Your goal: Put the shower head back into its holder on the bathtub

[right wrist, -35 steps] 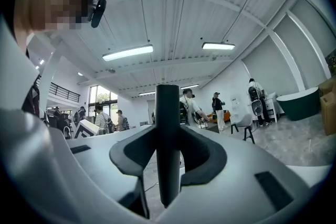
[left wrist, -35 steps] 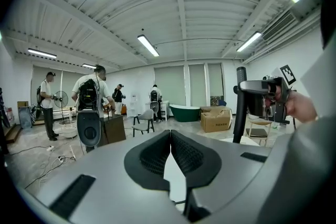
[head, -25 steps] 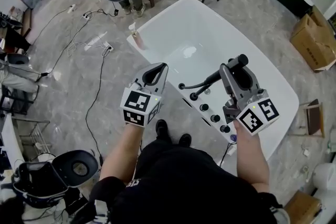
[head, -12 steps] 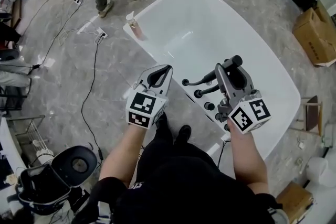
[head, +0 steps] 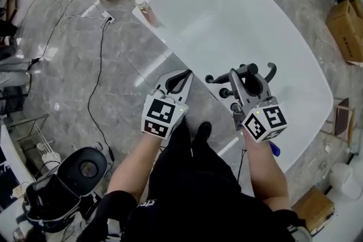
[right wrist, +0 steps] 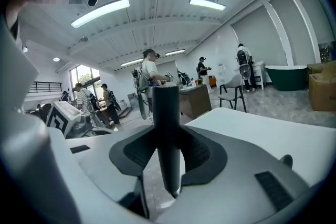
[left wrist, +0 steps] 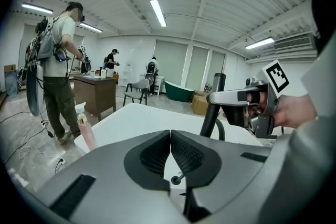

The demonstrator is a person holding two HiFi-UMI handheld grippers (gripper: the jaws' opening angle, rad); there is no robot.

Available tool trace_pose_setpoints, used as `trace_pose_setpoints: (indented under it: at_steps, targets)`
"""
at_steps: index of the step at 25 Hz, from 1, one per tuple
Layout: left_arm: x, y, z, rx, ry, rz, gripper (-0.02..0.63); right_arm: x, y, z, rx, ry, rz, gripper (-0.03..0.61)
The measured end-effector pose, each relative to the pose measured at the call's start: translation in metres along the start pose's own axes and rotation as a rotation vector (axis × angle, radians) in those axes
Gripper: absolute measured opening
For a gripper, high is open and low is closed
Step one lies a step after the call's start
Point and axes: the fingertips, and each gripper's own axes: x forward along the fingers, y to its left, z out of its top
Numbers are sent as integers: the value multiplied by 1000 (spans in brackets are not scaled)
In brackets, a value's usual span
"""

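Grey marbled floor (head: 85,76) at far left, black cables (head: 102,65) trailing across it. Further along, pink bottle (head: 146,10) upright on rim of white bathtub (head: 238,8). Near centre, left gripper (head: 182,75), jaws pressed together with nothing between them, over floor just beside tub's near edge. To its right, right gripper (head: 245,73) clamped on dark handle of shower head (head: 224,76), held above tub's near rim, handle standing upright between the pads in the right gripper view (right wrist: 167,134). Just beneath, dark knobs (head: 225,92) on tub deck. Far right, cardboard box (head: 347,22) on floor, well apart from tub.
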Motion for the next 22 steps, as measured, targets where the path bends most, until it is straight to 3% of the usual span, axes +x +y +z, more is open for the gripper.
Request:
trace_pose_setpoints:
  at_steps: [7, 22]
  targets:
    - [22, 23, -45, -33, 55, -31, 18, 33, -12, -66, 9, 117, -57, 150]
    - [61, 47, -112, -84, 119, -104, 18, 79, -35, -164, -33, 242, -200, 153]
